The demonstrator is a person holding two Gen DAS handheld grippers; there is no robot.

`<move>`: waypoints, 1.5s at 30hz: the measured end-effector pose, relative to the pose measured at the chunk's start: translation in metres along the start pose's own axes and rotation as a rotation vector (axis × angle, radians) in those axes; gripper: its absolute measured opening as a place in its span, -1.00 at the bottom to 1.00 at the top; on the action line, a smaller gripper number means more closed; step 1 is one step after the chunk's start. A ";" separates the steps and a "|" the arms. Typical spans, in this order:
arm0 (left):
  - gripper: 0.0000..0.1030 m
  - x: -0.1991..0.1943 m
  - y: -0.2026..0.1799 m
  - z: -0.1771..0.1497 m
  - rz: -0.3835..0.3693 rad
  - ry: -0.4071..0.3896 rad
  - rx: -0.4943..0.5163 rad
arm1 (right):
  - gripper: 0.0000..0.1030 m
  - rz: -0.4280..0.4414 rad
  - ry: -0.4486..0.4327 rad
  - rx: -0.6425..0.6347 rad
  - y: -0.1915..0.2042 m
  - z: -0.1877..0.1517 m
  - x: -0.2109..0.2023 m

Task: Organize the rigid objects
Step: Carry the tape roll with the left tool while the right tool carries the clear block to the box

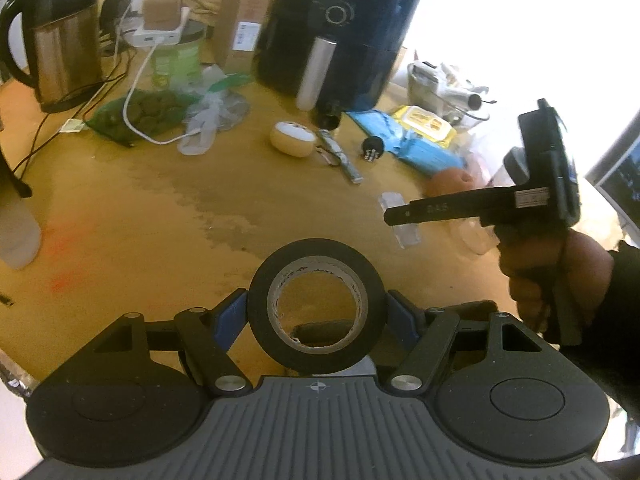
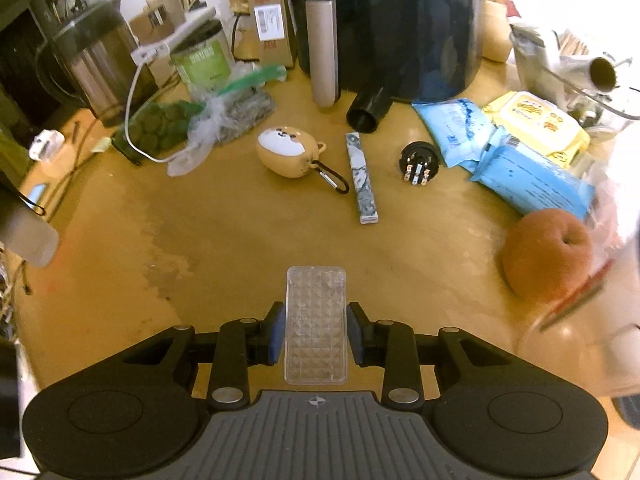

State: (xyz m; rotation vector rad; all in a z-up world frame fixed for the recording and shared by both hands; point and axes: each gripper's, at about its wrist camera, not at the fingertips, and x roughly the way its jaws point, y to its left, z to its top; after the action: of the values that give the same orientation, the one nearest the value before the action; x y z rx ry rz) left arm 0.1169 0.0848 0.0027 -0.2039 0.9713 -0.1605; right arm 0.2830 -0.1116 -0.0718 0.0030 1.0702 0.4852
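Left gripper [image 1: 317,312] pinches a black tape roll [image 1: 317,307] at lower centre; right gripper [image 2: 316,334] clamps a clear case [image 2: 315,326] — set each down flat, gently.

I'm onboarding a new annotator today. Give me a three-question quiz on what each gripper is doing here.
1. True or false: the left gripper holds a roll of black tape.
2. What sits between the right gripper fingers: A) marbled stick, B) clear studded case, C) dog-face pouch?
3. Which fruit lies right of the clear case?

Key: 1 true; 2 B; 3 the brown pear.
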 end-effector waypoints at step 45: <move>0.41 -0.018 -0.061 -0.042 0.088 0.015 -0.021 | -0.32 0.170 -0.077 0.105 -0.043 -0.105 -0.120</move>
State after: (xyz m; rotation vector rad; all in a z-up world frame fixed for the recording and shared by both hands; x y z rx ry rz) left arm 0.0692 0.0258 0.0083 -0.1794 0.9953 -0.0710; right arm 0.1648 -0.2202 -0.0323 0.2048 1.0231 0.5767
